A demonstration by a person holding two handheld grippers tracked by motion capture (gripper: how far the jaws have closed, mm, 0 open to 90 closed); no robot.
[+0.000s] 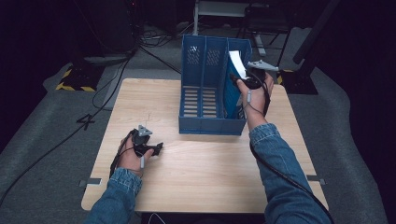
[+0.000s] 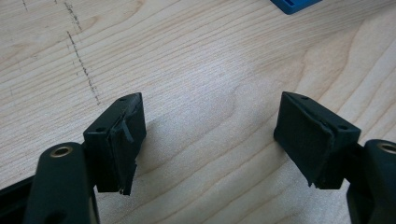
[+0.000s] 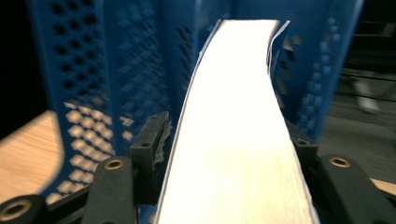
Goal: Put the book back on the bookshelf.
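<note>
White page edges mark the book point(image 3: 236, 135), a thick block curving slightly between thin covers. It stands in the rightmost slot of the blue file rack point(image 1: 205, 88), its top corner poking above the rack's wall. The rack has three slots with perforated walls and slatted floors, and sits toward the far side of the wooden table point(image 1: 205, 172).

From the high view, the right gripper point(image 1: 243, 79) is at the book's near edge, above the rack's right side, with the person's denim sleeve point(image 1: 275, 158) trailing back toward the camera. The right gripper view shows the detail that the high view lacks: the book's pale fore-edge runs up between the two black jaws; a narrow gap shows beside the left pad, while the right pad lies close against the cover. Whether the pads still press on the book I cannot tell.

Down at the near left of the table, the left gripper point(image 1: 152, 148) rests in the hand on the wood. Its own view shows the jaws spread wide with nothing between them but bare wood grain, and a blue corner of the rack at the top edge.
</note>
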